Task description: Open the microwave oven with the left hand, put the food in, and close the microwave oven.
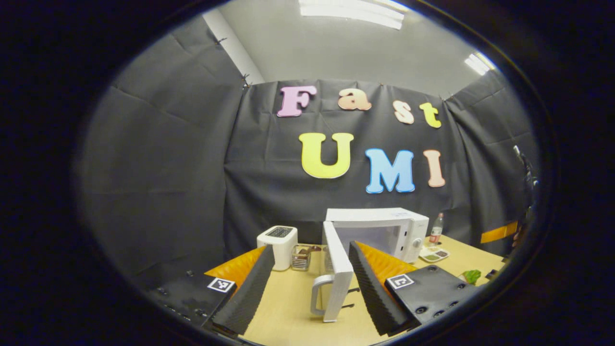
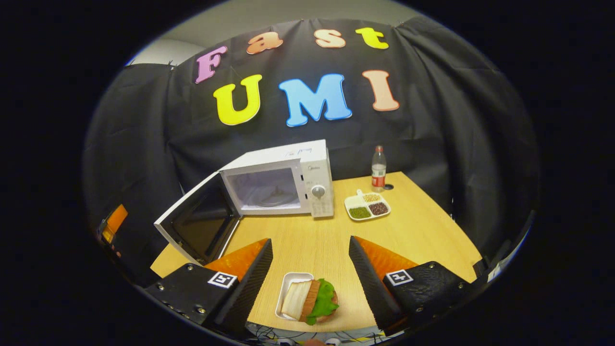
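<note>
Hid part of the microwave [image 1: 384, 230] behind its own open door [image 1: 336, 269] in the left gripper view. Looked too small to tell what filled the glass jar [image 1: 301, 258] by the toaster [image 1: 278, 242]. Got cut off at the edge, the green food [image 1: 472, 276]. Sat too tiny to name, the bits in the divided dish [image 2: 367, 205].

A white toaster [image 1: 278, 245] stands on the wooden table [image 2: 423, 230], with a small glass holder [image 1: 301, 257] of dark items just beside it. Elsewhere on the table a water bottle [image 2: 378, 169] stands upright near the far edge — and near it lies a divided dish [image 2: 367, 205] of green, brown and tan grains.
</note>
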A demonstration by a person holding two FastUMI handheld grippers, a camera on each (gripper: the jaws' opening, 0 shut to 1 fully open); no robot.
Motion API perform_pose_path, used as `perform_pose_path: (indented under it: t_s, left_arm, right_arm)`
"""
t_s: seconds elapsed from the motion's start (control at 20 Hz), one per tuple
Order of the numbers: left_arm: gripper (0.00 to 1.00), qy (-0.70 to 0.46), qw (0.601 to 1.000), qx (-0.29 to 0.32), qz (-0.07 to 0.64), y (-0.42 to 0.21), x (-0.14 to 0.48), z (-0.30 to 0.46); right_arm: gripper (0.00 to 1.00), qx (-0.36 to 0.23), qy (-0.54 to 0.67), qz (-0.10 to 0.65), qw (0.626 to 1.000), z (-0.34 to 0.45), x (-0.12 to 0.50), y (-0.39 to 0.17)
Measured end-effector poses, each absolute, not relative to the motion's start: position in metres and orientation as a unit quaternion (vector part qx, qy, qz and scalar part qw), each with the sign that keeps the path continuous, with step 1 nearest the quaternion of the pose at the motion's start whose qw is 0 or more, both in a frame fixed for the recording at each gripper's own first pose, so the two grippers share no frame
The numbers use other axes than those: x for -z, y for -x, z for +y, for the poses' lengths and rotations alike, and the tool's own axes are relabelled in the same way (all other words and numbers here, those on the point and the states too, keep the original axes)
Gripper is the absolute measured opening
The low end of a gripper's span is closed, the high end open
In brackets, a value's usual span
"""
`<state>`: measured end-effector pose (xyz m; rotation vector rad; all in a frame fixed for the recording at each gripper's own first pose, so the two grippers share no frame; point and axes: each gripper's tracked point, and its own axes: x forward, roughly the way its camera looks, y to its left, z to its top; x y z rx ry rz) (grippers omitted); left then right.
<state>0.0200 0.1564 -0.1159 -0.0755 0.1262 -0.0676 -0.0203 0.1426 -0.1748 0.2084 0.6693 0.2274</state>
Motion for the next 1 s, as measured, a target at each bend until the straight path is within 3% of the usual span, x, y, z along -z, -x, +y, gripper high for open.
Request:
perform_pose_path:
  t_s: [0.45,0.5,0.55,0.65,0.85,0.9,0.95,1.0]
  left_arm:
    - [1.00,-0.012,0.998,0.004,0.066,-0.001,0.104,0.152]
    - [0.94,-0.014,0.998,-0.001,0.069,0.001,0.103,0.153]
    - [0.99,-0.015,0.998,-0.004,0.068,0.002,0.102,0.152]
    - [0.98,-0.014,0.998,-0.009,0.065,0.004,0.098,0.147]
    - [1.00,-0.023,0.998,-0.022,0.059,0.009,0.091,0.142]
    - [0.94,-0.025,0.998,-0.023,0.057,0.010,0.090,0.138]
    - [0.99,-0.028,0.998,-0.027,0.056,0.012,0.088,0.136]
    - [0.98,-0.029,0.998,-0.030,0.056,0.013,0.087,0.134]
  right_arm:
    - [0.98,-0.134,-0.154,0.474,0.856,0.145,0.263,0.044]
    - [0.98,-0.138,-0.158,0.487,0.848,0.146,0.269,0.045]
    - [0.98,-0.141,-0.162,0.497,0.841,0.148,0.275,0.049]
    - [0.98,-0.152,-0.183,0.514,0.824,0.155,0.283,0.057]
    - [0.92,-0.163,-0.199,0.548,0.796,0.159,0.297,0.076]
    - [0.90,-0.171,-0.205,0.557,0.787,0.162,0.299,0.080]
    - [0.90,-0.175,-0.215,0.560,0.781,0.164,0.300,0.080]
    - [0.79,-0.174,-0.234,0.557,0.778,0.170,0.303,0.077]
